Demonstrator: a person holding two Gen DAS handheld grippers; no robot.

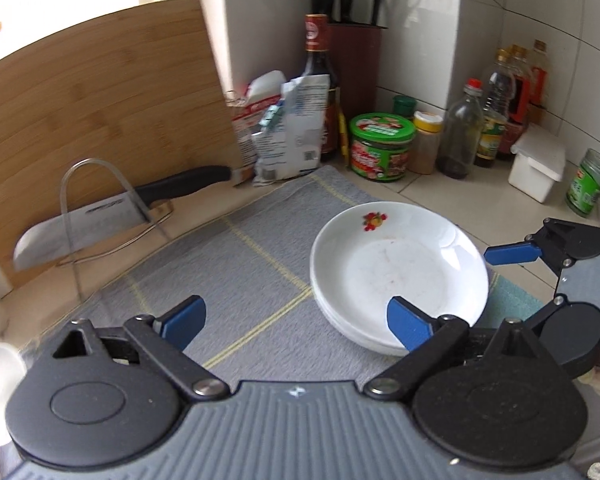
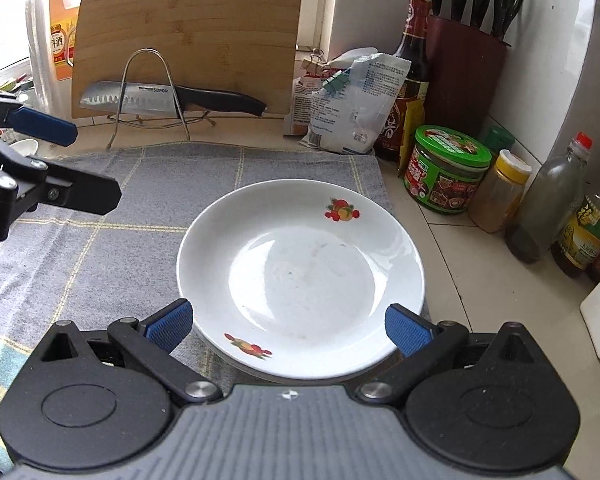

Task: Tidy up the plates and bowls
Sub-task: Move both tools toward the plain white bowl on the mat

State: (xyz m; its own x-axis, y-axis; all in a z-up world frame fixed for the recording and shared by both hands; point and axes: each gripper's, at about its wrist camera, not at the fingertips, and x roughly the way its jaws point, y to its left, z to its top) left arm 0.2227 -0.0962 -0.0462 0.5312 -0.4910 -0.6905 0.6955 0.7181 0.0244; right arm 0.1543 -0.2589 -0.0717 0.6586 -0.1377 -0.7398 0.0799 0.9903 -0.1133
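Observation:
A stack of white plates point(image 1: 400, 276) with small fruit prints sits on a grey checked cloth point(image 1: 236, 280). It also shows in the right wrist view point(image 2: 300, 276). My left gripper point(image 1: 296, 326) is open and empty, just left of and in front of the stack; its right finger point(image 1: 408, 328) overlaps the stack's near rim. My right gripper point(image 2: 288, 326) is open and empty, with its fingers either side of the near rim. The right gripper also shows at the right edge of the left wrist view point(image 1: 540, 276). The left gripper shows at the left edge of the right wrist view point(image 2: 60, 152).
A bamboo cutting board point(image 1: 100, 120) leans on the wall with a knife point(image 1: 100, 220) in a wire rack. Bags point(image 1: 284, 136), a dark sauce bottle point(image 1: 320, 80), a knife block point(image 1: 356, 64), jars point(image 1: 380, 148) and bottles point(image 1: 496, 116) line the back. A white box point(image 1: 538, 168) stands at right.

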